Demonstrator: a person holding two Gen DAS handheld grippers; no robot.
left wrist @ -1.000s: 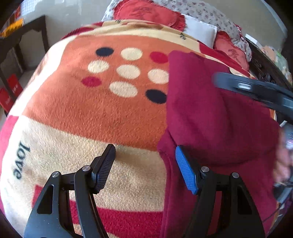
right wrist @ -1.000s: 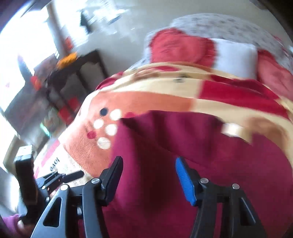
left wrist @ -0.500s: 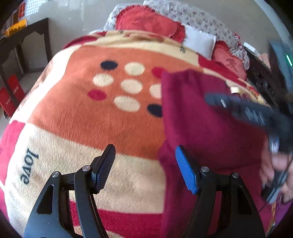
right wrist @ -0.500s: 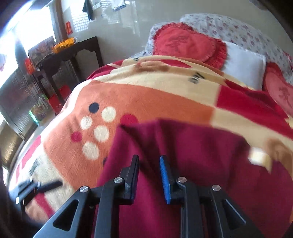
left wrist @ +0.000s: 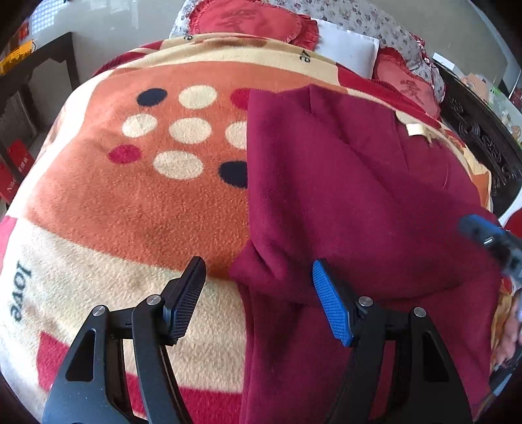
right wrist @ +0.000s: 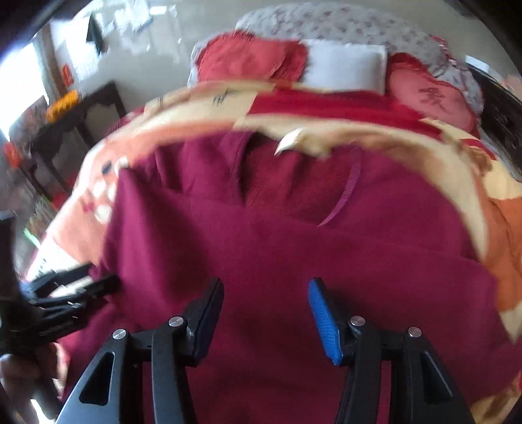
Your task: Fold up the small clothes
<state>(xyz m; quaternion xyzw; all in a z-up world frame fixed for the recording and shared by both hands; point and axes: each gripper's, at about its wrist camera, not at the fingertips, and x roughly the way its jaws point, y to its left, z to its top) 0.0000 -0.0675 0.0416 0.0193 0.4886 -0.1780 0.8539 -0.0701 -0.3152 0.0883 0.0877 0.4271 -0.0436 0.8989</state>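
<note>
Both grippers stand wide, holding nothing. The maroon garment [left wrist: 342, 195] lies spread on the blanket [left wrist: 137, 195] (toward its right edge); the left gripper [left wrist: 257, 303] straddles its near-left fold, while the right gripper [right wrist: 266, 313], jaws just reopened, hovers over its middle, likely choosing a grip.

Parted right gripper [right wrist: 266, 311] above maroon garment [right wrist: 293, 248] on patterned blanket [right wrist: 496, 228]

Fuzzy matt maroon cloth garment [left wrist: 342, 202], napped fleece blanket [left wrist: 156, 208], ribbed blue pad [left wrist: 331, 306] on matt black plastic gripper, frilled cloth cushion [left wrist: 248, 19], dark wood table [left wrist: 36, 62]
</note>
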